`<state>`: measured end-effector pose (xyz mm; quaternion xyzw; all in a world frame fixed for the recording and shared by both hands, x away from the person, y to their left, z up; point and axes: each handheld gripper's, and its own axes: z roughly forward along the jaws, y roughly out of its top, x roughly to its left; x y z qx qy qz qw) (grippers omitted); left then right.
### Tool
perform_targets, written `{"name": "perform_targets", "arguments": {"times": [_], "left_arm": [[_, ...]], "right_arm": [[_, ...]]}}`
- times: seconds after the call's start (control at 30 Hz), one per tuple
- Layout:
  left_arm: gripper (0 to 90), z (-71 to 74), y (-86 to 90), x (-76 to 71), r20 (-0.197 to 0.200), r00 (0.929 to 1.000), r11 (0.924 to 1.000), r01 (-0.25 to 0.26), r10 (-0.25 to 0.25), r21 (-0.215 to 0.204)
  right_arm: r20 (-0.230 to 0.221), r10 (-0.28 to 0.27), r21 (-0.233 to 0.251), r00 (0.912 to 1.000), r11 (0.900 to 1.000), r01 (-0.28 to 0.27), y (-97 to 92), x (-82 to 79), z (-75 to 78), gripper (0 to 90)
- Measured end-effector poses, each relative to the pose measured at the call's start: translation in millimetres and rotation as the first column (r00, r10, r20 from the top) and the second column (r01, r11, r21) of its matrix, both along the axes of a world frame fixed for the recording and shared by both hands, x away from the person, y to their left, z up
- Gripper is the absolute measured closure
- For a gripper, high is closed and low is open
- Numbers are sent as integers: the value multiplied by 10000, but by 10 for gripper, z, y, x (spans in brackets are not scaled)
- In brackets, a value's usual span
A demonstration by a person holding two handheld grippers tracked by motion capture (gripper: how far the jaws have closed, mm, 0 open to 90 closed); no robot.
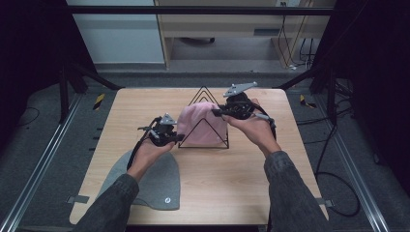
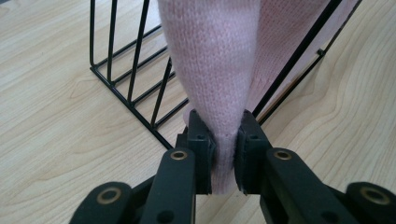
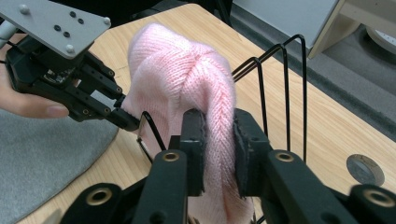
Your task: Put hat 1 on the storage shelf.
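Observation:
A pink knit hat (image 1: 200, 123) hangs over a black wire rack (image 1: 203, 92) of triangular frames at the middle of the wooden table (image 1: 232, 183). My left gripper (image 1: 180, 137) is at the hat's lower left side. In the left gripper view its jaws (image 2: 224, 135) are shut on the hat (image 2: 215, 56) at its bottom edge, beside the rack wires (image 2: 135, 70). My right gripper (image 1: 215, 112) is at the hat's upper right. Its jaws (image 3: 219, 135) pinch a ridge of the hat (image 3: 182, 74), and the left gripper (image 3: 128, 120) shows across from it.
A grey felt mat (image 1: 154, 186) lies at the table's front left, under the left forearm. A round metal disc (image 3: 365, 170) sits in the tabletop near the right edge. Black frame posts and cables stand around the table.

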<state>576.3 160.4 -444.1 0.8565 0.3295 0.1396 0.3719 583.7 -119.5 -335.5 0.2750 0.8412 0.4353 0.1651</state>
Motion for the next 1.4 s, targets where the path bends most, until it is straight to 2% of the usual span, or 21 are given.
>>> {"name": "perform_targets", "arguments": {"times": [0.17, 0.33, 0.57, 0.8, 0.9, 1.0, 1.1, 1.13, 1.17, 1.2, 1.3, 1.37, 1.4], "left_arm": [[746, 2, 7, -11, 17, 10000, 10000, -48, 48, -17], [735, -3, 5, -12, -50, 9999, 9999, -96, 96, 62], [716, -10, 19, -25, -101, 9998, 9998, -187, 188, 112], [671, 57, 82, -61, 67, 9994, 9994, -336, 336, 63], [625, 116, 130, -105, 242, 9990, 9991, -379, 374, 166], [546, 208, 197, -145, 429, 9978, 9984, -507, 496, 237], [453, 306, 327, -187, 583, 9965, 9973, -625, 602, 379], [418, 336, 397, -200, 620, 9955, 9965, -747, 722, 383], [326, 354, 456, -204, 559, 9952, 9958, -824, 801, 394], [326, 364, 503, -207, 532, 9949, 9953, -878, 856, 414], [231, 379, 695, -220, 326, 9928, 9924, -1166, 1154, 391], [224, 372, 781, -229, 274, 9917, 9907, -1266, 1254, 494], [224, 364, 827, -229, 293, 9910, 9894, -1321, 1305, 609]], "right_arm": [[3, -173, 48, 9999, 9998, 173, -36, -47, 34, 628], [47, -323, 347, 9995, 9989, 321, -101, -84, 74, 593], [143, -356, 441, 9993, 9984, 349, -118, -110, 94, 560], [212, -475, 550, 9986, 9974, 463, -137, -157, 111, 522], [259, -566, 620, 9981, 9966, 549, -159, -206, 121, 497], [388, -757, 774, 9964, 9944, 726, -198, -281, 133, 450], [332, -948, 976, 9949, 9910, 912, -247, -392, 122, 419], [381, -956, 982, 9947, 9910, 914, -266, -439, 99, 409], [379, -1057, 1031, 9937, 9895, 1013, -306, -548, 25, 394], [379, -1057, 1031, 9937, 9895, 1013, -306, -548, 25, 394], [309, -1243, 1111, 9918, 9865, 1202, -355, -669, -91, 371], [285, -1373, 1107, 9901, 9849, 1334, -396, -795, -225, 347], [285, -1373, 1107, 9901, 9849, 1334, -396, -795, -225, 347]]}}
